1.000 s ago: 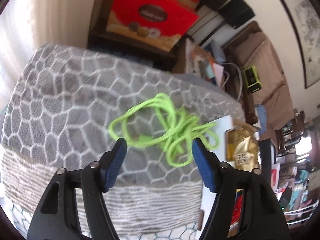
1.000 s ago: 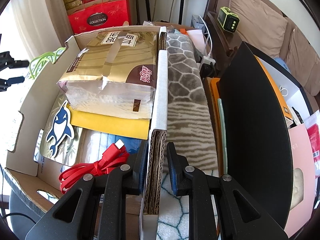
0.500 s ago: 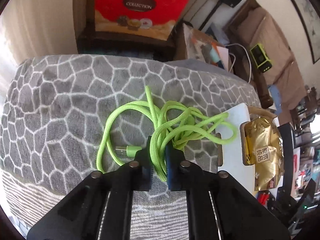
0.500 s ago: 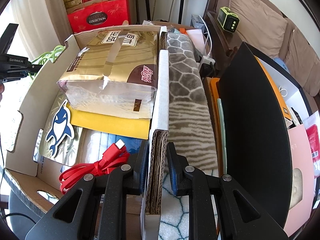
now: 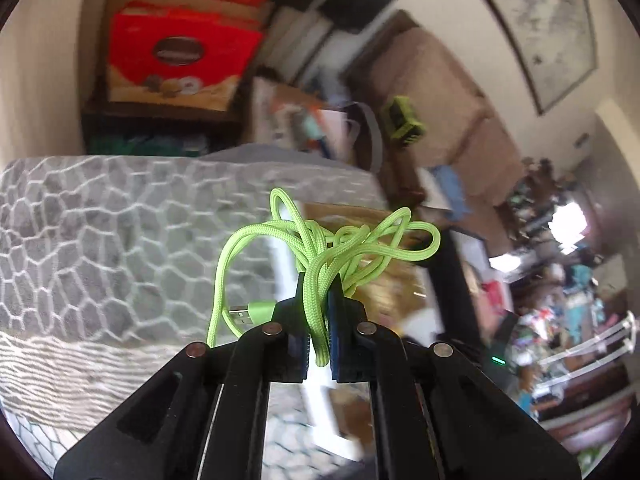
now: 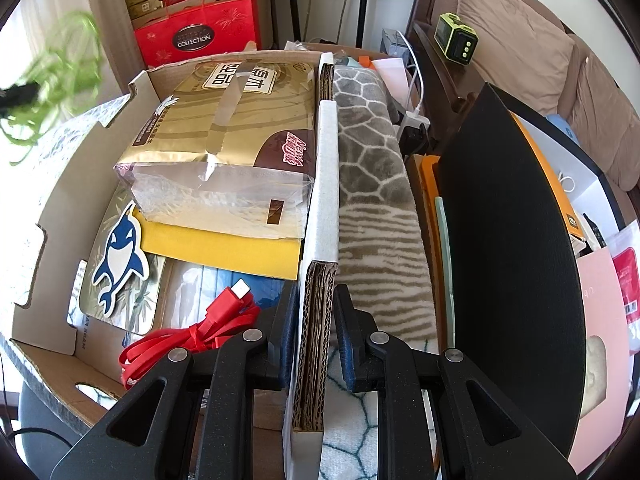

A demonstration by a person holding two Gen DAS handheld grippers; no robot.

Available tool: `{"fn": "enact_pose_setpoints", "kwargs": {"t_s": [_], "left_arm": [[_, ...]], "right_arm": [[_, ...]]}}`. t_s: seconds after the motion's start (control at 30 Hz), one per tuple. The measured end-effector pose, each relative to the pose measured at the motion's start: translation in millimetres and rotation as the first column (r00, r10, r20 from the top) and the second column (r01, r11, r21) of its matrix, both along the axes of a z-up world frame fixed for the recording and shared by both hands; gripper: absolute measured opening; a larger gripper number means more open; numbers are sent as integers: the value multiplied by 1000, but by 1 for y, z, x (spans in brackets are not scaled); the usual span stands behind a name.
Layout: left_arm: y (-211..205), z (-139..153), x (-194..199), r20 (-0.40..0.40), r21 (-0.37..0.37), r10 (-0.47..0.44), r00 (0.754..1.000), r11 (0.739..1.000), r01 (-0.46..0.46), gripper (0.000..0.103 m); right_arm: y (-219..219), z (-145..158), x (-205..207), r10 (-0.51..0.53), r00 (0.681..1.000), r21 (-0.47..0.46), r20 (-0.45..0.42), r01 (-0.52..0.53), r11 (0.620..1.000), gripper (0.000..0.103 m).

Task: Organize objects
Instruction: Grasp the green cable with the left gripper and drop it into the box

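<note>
My left gripper [image 5: 318, 288] is shut on a tangled lime-green braided cable [image 5: 320, 248], which hangs off the grey patterned blanket [image 5: 100, 240] with its plug [image 5: 256, 312] dangling at the left. In the right wrist view the same green cable [image 6: 52, 76] shows blurred at the far left, beyond the box. My right gripper [image 6: 316, 308] is shut on the thick right wall of an open cardboard box [image 6: 320, 208]. Inside the box lie a gold tissue pack [image 6: 224, 136], a yellow envelope [image 6: 216, 248], a whale sticker [image 6: 120, 252] and a red flat cable [image 6: 196, 328].
Right of the box lie the patterned blanket [image 6: 376, 184] and an upright black board [image 6: 512, 248] with orange and white boxes behind it. Red gift boxes [image 6: 196, 36] stand at the back. A green device [image 6: 456, 40] sits on a brown sofa's arm.
My left gripper closed on the green cable and lifted it off the blanket, swinging toward the box. The right gripper has stayed clamped on the box wall.
</note>
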State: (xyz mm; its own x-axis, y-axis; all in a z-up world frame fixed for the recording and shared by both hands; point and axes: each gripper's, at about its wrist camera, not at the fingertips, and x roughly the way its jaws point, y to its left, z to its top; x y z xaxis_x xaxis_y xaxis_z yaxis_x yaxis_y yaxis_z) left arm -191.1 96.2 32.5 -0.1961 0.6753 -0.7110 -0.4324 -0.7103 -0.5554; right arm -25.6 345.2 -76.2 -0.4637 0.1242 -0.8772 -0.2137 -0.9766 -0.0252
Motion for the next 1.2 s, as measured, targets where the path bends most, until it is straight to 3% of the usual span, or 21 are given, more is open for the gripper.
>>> {"fn": "enact_pose_setpoints", "kwargs": {"t_s": [0.17, 0.43, 0.73, 0.87, 1.0, 1.1, 1.2], "left_arm": [[30, 17, 27, 13, 41, -131, 991, 991, 130, 6], [86, -9, 68, 48, -55, -277, 960, 959, 280, 6], [115, -46, 77, 97, -146, -288, 953, 943, 300, 7], [119, -63, 85, 75, -260, -302, 950, 914, 311, 7], [119, -73, 92, 83, -314, -324, 943, 889, 333, 7], [118, -74, 94, 89, -327, -332, 939, 881, 342, 9], [111, -69, 91, 117, -299, -297, 948, 899, 319, 17]], "right_arm": [[2, 0, -1, -2, 1000, -14, -1, 2, 1000, 18], [3, 0, -2, -9, 1000, -35, -4, 8, 999, 18], [6, -1, 0, -9, 1000, -48, -8, 8, 999, 18], [6, -1, 0, -6, 1000, -48, -9, 6, 999, 18], [5, -1, 1, -7, 1000, -48, -10, 6, 999, 18], [5, -1, 1, -8, 1000, -48, -11, 8, 999, 18], [5, -1, 1, -8, 1000, -49, -11, 7, 999, 18]]}}
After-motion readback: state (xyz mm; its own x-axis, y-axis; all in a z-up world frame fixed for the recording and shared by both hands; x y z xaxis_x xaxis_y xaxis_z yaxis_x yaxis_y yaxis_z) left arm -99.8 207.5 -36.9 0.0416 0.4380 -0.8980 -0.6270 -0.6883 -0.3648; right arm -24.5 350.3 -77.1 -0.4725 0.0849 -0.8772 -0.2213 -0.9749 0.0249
